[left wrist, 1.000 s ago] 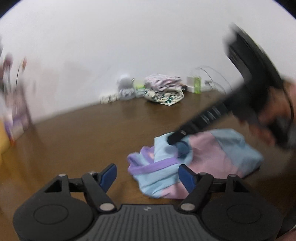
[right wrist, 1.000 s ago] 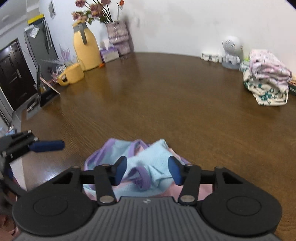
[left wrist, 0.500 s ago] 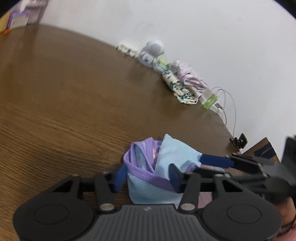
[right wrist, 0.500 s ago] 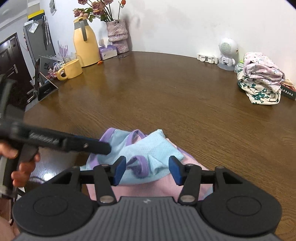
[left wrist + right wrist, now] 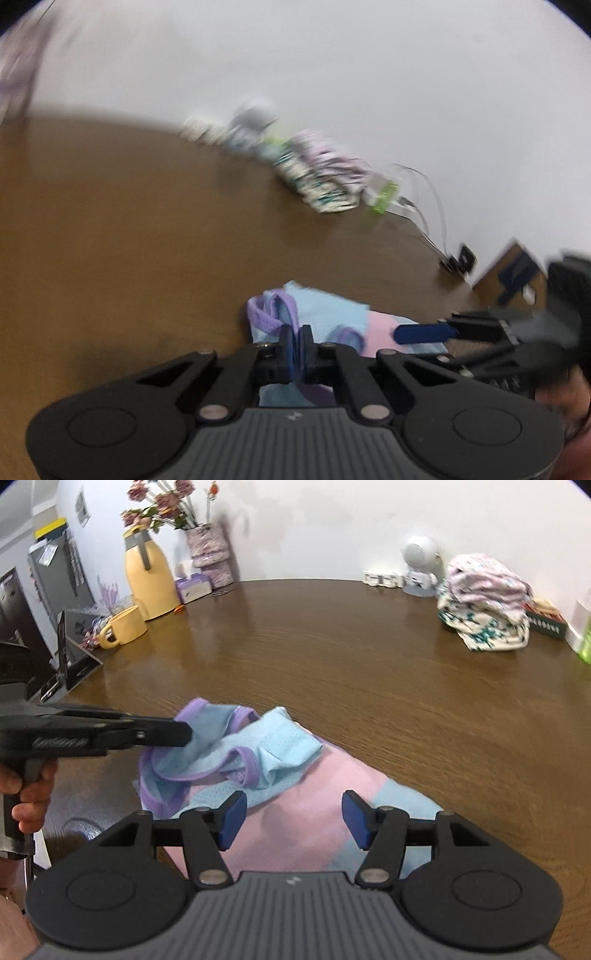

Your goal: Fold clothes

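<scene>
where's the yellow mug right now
In the right wrist view the yellow mug sits at the far left edge of the table, just in front of the tall yellow jug and left of the tissue box.

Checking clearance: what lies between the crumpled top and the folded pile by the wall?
Only bare wooden table between the top and the folded pile, in the right wrist view.
</scene>
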Available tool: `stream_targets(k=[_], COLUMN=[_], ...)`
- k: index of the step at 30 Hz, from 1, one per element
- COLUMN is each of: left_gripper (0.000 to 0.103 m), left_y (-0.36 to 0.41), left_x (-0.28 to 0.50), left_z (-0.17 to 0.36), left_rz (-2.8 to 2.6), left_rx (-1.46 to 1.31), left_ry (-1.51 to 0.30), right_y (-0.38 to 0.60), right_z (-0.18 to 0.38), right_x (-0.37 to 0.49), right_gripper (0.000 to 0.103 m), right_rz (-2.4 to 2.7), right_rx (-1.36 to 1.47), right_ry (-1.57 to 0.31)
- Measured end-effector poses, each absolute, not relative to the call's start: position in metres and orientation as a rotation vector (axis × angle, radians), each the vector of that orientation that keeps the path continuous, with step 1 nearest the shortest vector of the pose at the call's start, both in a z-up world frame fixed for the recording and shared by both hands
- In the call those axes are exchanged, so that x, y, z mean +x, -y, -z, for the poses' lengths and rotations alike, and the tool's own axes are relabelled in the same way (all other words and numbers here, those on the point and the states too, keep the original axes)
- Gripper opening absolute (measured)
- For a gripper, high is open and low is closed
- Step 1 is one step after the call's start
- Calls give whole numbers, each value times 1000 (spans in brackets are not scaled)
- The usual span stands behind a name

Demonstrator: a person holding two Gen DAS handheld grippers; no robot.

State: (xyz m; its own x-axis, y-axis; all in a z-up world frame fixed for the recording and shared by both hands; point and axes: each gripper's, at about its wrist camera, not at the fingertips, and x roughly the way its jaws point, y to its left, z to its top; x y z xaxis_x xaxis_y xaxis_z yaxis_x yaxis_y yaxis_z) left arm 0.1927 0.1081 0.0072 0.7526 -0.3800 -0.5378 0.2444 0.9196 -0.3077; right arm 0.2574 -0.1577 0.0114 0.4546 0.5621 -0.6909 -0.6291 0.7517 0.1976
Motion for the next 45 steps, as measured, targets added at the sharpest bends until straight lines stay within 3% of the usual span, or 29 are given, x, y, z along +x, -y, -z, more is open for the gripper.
stream_targets(k=[7,14,16,18,20,21,22,27,35,37,40,45], left_gripper=[2,6,11,25,34,45,49,60,59,57,45,45], left_y=[-33,-15,-14,-13,-9,-9,-9,-32,-97,-95,-84,-70], left_x=[184,181,182,180,179,177,175,154,153,158,161,157], left_z=[2,18,17,18,17,17,17,8,-1,3,9,16], left_rz=[428,403,405,421,427,433,440,492,379,367,395,412], left_rx=[185,268,262,256,257,254,251,168,-149,-139,-97,-35], left_ry=[-649,-686,-689,-692,-690,-688,-684,-669,-672,-696,-723,-717], right_y=[178,170,155,140,129,124,122,126,131,131,130,147], right_z=[-13,-25,-27,-27,-19,-14,-8,7,10,10,9,-11], right_x=[255,257,257,258,263,267,272,277,276,276,276,257], right_gripper=[59,57,48,31,23,21,20,17,17,18,18,26], right_rz=[-706,-767,-822,-861,-858,-846,-837,-842,-849,-846,-841,-874], right_rx=[-11,2,-19,-54,-93,-111,-115,-122,-118,-120,-120,-61], right_ry=[-799,-759,-742,-737,-760,-776,-798,-825,-815,-813,-813,-779])
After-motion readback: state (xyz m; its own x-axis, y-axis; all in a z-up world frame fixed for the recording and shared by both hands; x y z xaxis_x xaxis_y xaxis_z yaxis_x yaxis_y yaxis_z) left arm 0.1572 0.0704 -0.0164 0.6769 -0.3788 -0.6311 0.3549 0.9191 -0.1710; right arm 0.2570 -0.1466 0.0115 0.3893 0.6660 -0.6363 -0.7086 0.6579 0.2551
